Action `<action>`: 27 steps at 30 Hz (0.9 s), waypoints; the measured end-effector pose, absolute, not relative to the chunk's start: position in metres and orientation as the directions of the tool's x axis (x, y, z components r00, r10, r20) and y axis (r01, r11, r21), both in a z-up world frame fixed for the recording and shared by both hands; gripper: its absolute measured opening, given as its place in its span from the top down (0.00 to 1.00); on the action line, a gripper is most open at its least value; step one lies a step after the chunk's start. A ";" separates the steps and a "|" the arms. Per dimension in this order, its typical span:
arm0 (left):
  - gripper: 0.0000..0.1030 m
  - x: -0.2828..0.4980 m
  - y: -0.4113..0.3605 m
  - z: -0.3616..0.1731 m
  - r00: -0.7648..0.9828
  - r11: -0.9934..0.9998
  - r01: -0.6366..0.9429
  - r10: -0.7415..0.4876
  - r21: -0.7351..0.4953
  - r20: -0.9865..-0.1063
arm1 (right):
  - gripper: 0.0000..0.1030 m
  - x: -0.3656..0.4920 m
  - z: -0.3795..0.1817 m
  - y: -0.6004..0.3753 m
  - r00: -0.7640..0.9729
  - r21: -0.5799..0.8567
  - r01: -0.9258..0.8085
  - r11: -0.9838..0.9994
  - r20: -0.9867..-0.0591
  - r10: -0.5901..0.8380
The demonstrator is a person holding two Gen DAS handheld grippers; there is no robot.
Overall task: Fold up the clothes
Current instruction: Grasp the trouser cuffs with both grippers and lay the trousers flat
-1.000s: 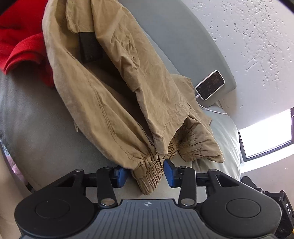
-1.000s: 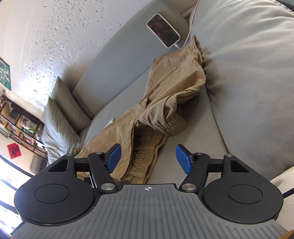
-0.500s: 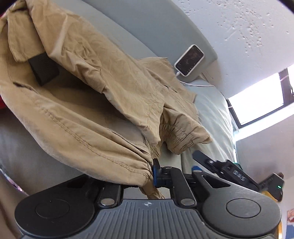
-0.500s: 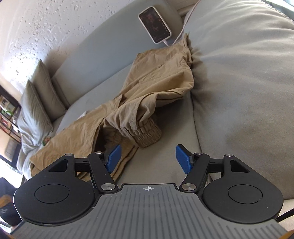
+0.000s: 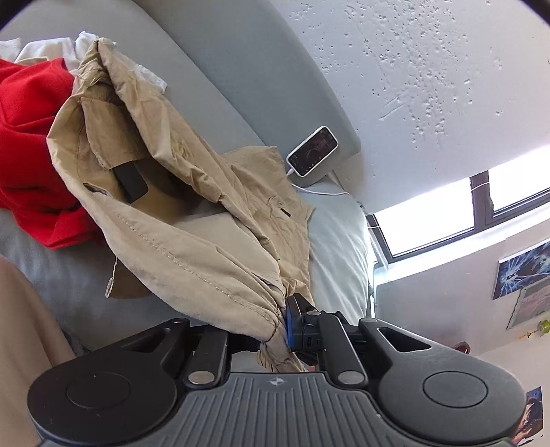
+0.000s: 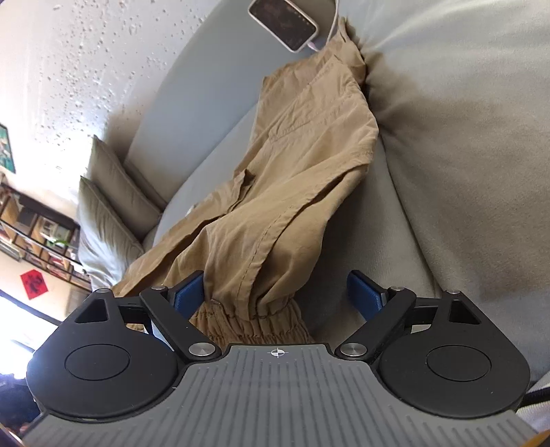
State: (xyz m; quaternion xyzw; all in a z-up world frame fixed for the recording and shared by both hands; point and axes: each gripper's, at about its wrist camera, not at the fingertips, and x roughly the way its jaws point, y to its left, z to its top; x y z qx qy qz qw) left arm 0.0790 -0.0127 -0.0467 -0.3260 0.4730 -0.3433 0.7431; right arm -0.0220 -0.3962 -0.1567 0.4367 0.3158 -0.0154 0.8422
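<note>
Tan trousers (image 5: pixel 178 220) lie rumpled across a grey sofa (image 5: pixel 240 62). My left gripper (image 5: pixel 280 325) is shut on the elastic cuff of one trouser leg, and the fabric drapes over its left finger. In the right wrist view the trousers (image 6: pixel 275 192) stretch from the sofa's back corner toward me. My right gripper (image 6: pixel 278 294) is open, with the other elastic cuff (image 6: pixel 254 321) lying between its blue pads (image 6: pixel 364 294), not gripped.
A red garment (image 5: pixel 31 144) and white cloth (image 5: pixel 51 44) lie behind the trousers. A phone (image 5: pixel 312 151) on a cable leans on the sofa back, also seen in the right wrist view (image 6: pixel 282 20). A big cushion (image 6: pixel 464 154) is on the right, throw pillows (image 6: pixel 110 206) far left.
My left gripper shut on one trouser cuff and lifted it. My right gripper moved forward until the other cuff lay between its open fingers.
</note>
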 end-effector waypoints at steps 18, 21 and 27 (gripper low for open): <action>0.89 0.074 -0.054 -0.117 0.225 0.757 0.246 -0.652 -0.605 -0.724 | 0.79 -0.045 -0.119 -0.408 0.641 0.620 0.385 0.684 -0.713 0.285; 0.71 0.068 -0.065 -0.118 0.272 0.785 0.256 -0.618 -0.564 -0.737 | 0.59 -0.037 -0.131 -0.399 0.600 0.551 0.396 0.734 -0.761 0.248; 0.50 0.063 -0.071 -0.099 0.343 0.853 0.278 -0.517 -0.441 -0.785 | 0.51 -0.055 -0.112 -0.387 0.543 0.510 0.484 0.711 -0.812 0.213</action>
